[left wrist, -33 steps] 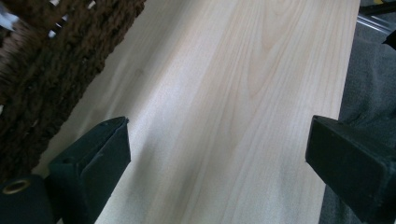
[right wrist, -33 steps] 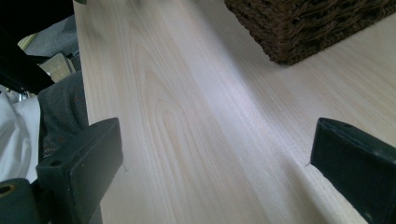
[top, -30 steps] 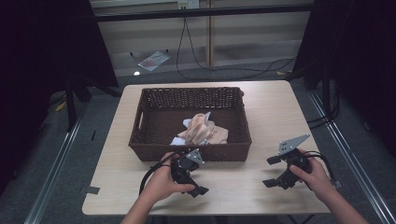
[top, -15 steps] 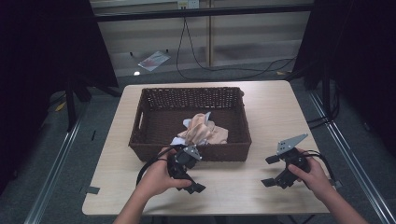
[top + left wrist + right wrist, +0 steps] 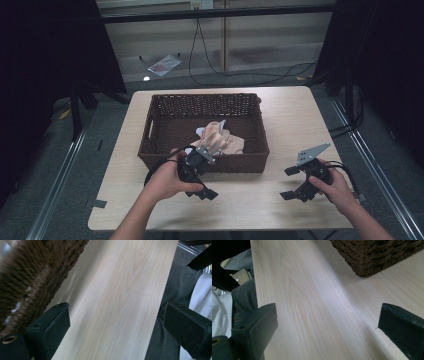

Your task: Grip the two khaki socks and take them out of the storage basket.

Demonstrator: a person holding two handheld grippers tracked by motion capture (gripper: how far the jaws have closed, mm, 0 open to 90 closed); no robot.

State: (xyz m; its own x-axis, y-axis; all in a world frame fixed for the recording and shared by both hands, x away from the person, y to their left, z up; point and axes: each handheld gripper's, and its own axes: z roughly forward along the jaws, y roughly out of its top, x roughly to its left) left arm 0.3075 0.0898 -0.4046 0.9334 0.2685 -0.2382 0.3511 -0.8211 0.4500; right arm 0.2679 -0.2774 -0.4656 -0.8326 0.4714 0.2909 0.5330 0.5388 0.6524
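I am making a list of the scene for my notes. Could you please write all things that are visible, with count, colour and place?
table: 1, light wood, centre of the high view
basket: 1, dark brown wicker, on the table's middle
cloth: 1 crumpled piece, peach with a pale part, inside the basket toward its near wall
cables: several, black, on the grey floor beyond the table
paper-like item: 1, pale with red marks, on the floor at far left; too small to identify
left gripper: 1, black, at the basket's near wall, jaws apart, nothing between them
right gripper: 1, black with a grey plate, on the table's near right, jaws apart, nothing between them
hands: 2, one on each gripper
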